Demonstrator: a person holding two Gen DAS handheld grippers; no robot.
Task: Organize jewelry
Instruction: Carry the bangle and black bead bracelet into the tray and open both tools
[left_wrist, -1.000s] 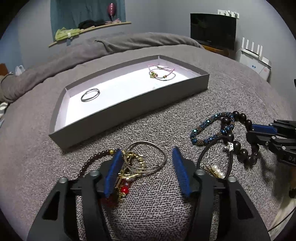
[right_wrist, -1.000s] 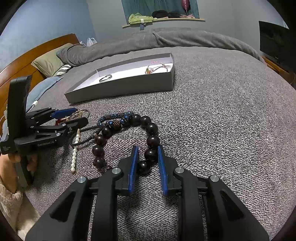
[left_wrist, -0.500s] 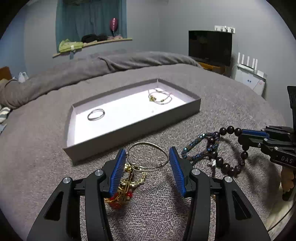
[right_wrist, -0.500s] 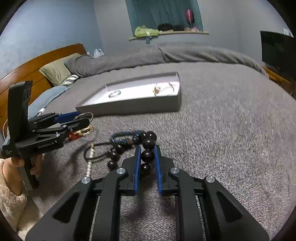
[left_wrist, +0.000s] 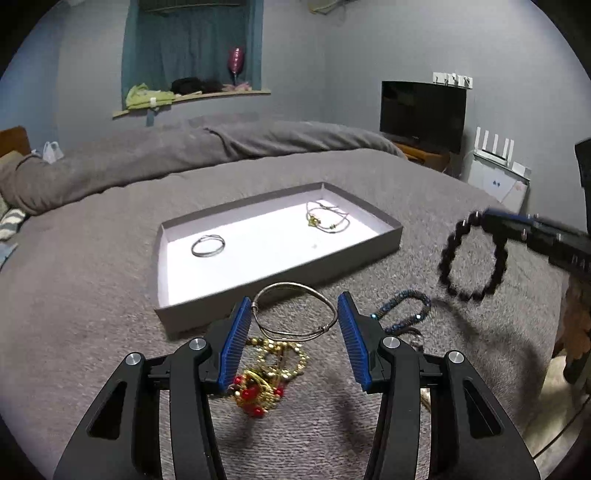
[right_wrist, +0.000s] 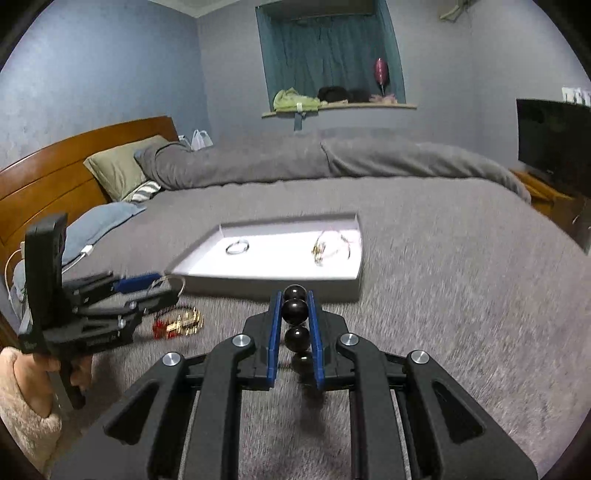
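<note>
- Left wrist view: the left tool (left_wrist: 293, 334) is up off the bed (left_wrist: 92, 266) now compared with a second ago, when it sat low over the pile. Its blue pads are spread wide and nothing is pinched between them.
- Between those pads you can see the silver wire bangle (left_wrist: 294, 311), and the gold and red beaded piece (left_wrist: 269, 373) sits just under it, closer to the camera. From this angle I can't tell if the bangle is lying on the blanket or hooked on the left pad.
- The blue beaded bracelet (left_wrist: 402, 309) lies on the bed just right of the tool.
- The grey tray (left_wrist: 280, 286) sits beyond with a thin ring bangle (left_wrist: 208, 245) at its left end and a cord bracelet (left_wrist: 327, 221) at its right end.
- Over on the right, the dark bead bracelet (left_wrist: 471, 258) hangs in the air from the right tool (left_wrist: 491, 223). A second ago it was flat on the blanket, so that's the big change. It's blurry.
- Right wrist view: the right tool (right_wrist: 295, 325) is clamped on the dark bead bracelet (right_wrist: 295, 310), beads stacked between the blue pads, and it's held level, pointing at the tray (right_wrist: 266, 284).
- The left tool (right_wrist: 155, 291) is at the left, held in the person's hand (right_wrist: 66, 369), with the silver wire bangle (right_wrist: 173, 286) at its tip and the gold and red piece (right_wrist: 179, 325) on the bed below it.
</note>
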